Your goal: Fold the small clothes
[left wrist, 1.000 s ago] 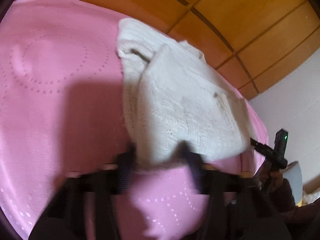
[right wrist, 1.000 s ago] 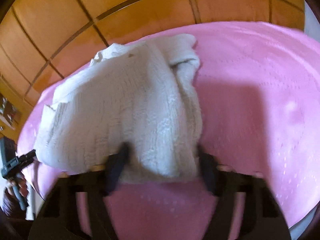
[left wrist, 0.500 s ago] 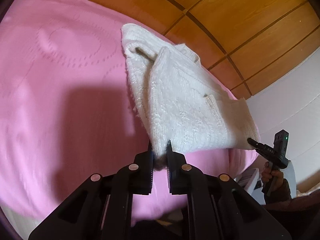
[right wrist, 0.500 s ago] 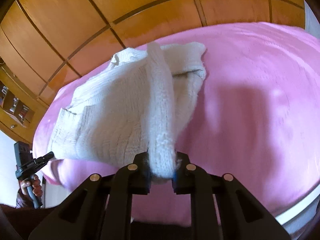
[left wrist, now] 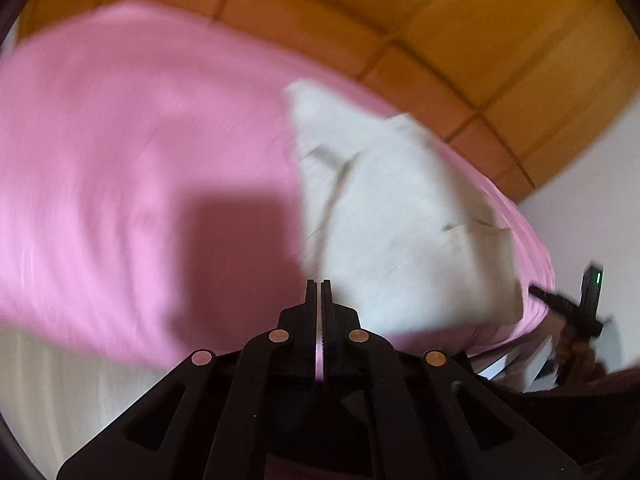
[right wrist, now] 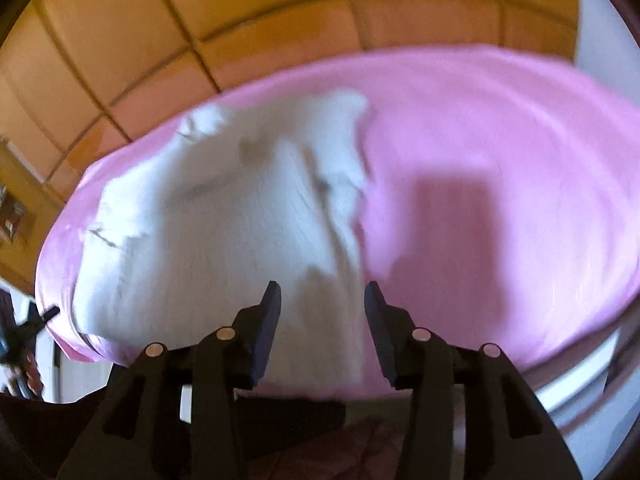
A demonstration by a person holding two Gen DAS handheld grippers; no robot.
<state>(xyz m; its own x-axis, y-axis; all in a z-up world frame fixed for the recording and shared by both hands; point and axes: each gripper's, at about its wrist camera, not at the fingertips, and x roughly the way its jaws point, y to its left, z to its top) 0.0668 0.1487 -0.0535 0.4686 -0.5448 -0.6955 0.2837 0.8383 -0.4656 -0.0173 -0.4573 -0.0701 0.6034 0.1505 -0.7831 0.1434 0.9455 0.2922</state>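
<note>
A white knit garment (left wrist: 384, 216) lies folded on the pink bedspread (left wrist: 120, 152), blurred by motion. My left gripper (left wrist: 319, 292) hovers at the garment's near left corner. It is shut, and only a thin slit shows between the pads, with no cloth in it. In the right wrist view the garment (right wrist: 208, 240) spreads to the left and ahead. My right gripper (right wrist: 320, 294) is opening. The garment's near edge lies below the gap, and the pads do not touch it. Each gripper shows small in the other's view, the right gripper (left wrist: 576, 308) and the left gripper (right wrist: 24, 328).
A wooden panelled wall (left wrist: 440, 20) runs behind the bed. A white wall (left wrist: 592, 208) stands at the right. The bed's near edge and its white side (left wrist: 60, 380) lie just under my grippers. A wooden shelf unit (right wrist: 16, 208) is at the far left.
Half a second ago both grippers pinched the garment's near edge. Now the left is fully shut without cloth and the right jaws have spread off it. Both have drawn back and up.
</note>
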